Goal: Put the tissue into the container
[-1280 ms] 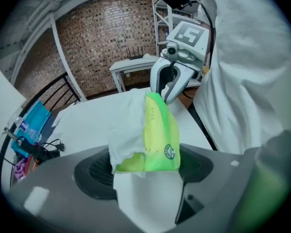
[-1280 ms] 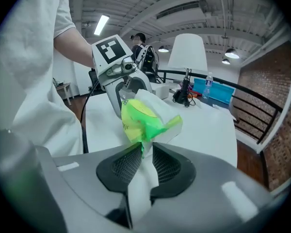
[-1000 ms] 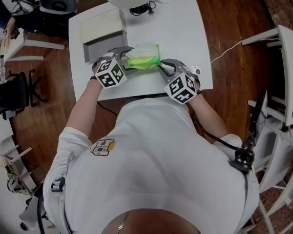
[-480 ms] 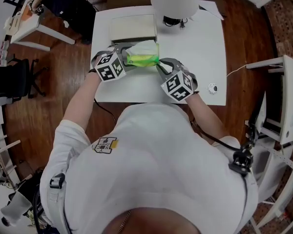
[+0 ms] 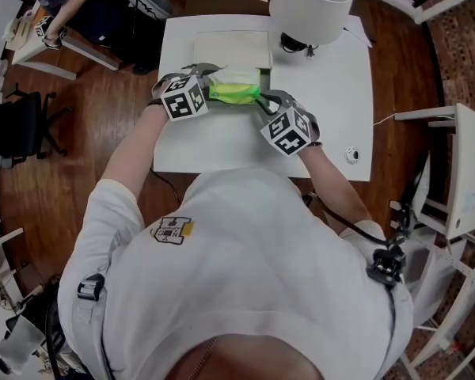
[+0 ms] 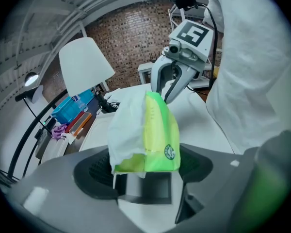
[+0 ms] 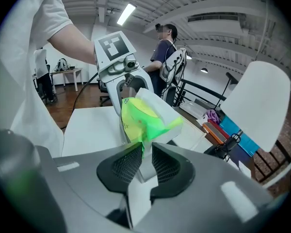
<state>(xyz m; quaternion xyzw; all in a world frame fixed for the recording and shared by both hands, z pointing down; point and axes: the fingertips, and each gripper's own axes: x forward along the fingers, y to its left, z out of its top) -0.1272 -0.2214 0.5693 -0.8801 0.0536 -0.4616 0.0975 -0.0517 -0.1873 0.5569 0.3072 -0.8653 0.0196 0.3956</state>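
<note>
A green and white tissue pack (image 5: 233,93) hangs between both grippers above the white table (image 5: 332,93). It is right at the front edge of the flat whitish container (image 5: 229,47). My left gripper (image 5: 208,88) is shut on the pack's wide left end (image 6: 150,135), which fills the gap between its jaws. My right gripper (image 5: 261,103) is shut on the thin crimped flap at the pack's right end (image 7: 143,118). The pack's underside is hidden.
A white lamp shade (image 5: 310,6) stands at the table's back right, close to the container. A small round object (image 5: 351,155) lies near the table's right edge. Another person (image 5: 63,10) sits at the far left. A white shelf (image 5: 459,172) stands to the right.
Both grippers have carried the pack away from my body, from the right front of the container to its front edge. The grips look the same.
</note>
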